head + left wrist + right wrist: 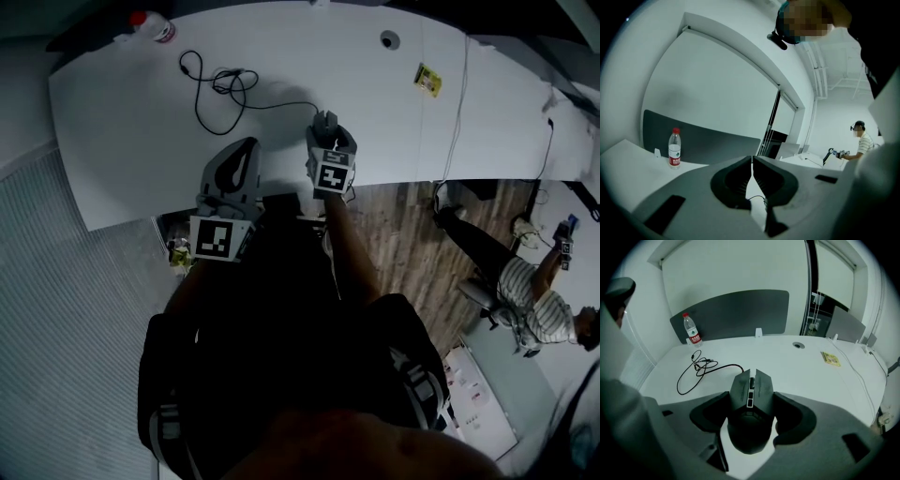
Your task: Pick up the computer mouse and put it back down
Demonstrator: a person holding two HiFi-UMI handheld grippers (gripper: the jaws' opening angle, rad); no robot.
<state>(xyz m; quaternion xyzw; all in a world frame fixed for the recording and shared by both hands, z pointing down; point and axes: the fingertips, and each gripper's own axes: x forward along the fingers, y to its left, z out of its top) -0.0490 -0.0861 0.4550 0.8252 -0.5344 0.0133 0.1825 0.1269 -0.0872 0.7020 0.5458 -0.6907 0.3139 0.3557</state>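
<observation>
A dark grey wired computer mouse sits between the jaws of my right gripper, which press on its two sides. In the head view the mouse pokes out ahead of the right gripper over the near part of the white table. Whether it rests on the table or hangs just above, I cannot tell. Its black cable lies coiled to the far left. My left gripper is shut on nothing, its jaw tips meeting, at the table's front edge.
A water bottle with a red cap stands at the far left corner. A yellow card and a white cable lie to the right. A cable hole is at the back. A person sits beyond the table's right end.
</observation>
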